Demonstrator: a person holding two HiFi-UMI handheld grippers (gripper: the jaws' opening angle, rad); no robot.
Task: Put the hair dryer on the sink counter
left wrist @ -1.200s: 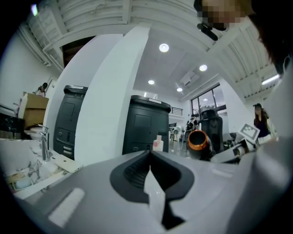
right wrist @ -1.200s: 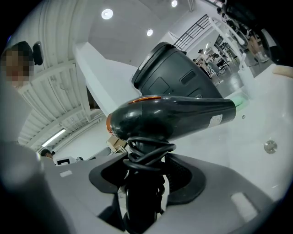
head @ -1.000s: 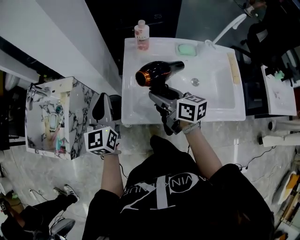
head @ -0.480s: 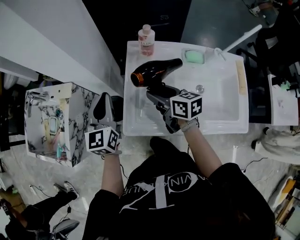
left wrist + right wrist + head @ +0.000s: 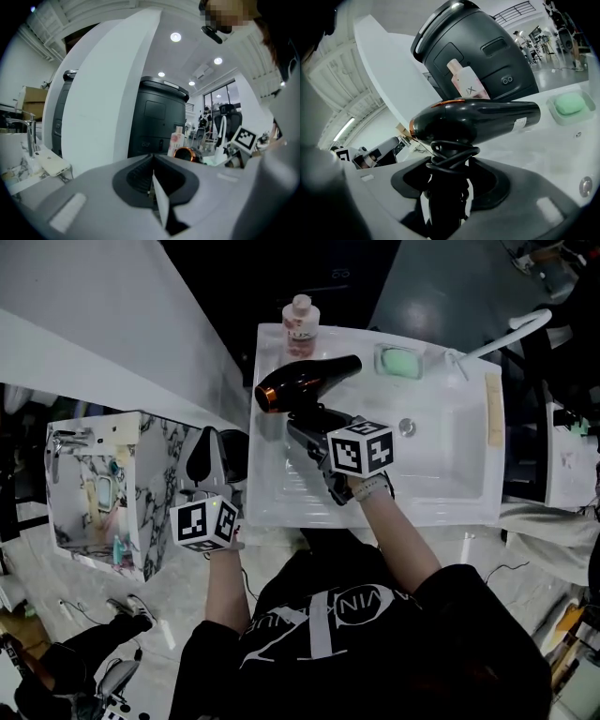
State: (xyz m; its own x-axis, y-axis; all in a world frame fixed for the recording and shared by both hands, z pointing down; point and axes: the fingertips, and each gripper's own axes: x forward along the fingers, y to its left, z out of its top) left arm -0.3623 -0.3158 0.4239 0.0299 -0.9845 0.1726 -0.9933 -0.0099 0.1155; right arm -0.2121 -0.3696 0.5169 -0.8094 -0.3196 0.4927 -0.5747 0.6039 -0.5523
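One bottle [image 5: 300,322] near hair dryer [image 5: 309,381]

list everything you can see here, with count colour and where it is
hair dryer: one, black with copper ring, over the counter's left side
sink counter: one, white, centre
bottle: one, pink and white, counter's back left corner
soap: one, green, back rim
faucet: one, white, back right
cabinet: one, marbled, left of the counter
left gripper: one, grey, shut and empty, left of the counter
right gripper: one, grey, gripping the hair dryer's handle
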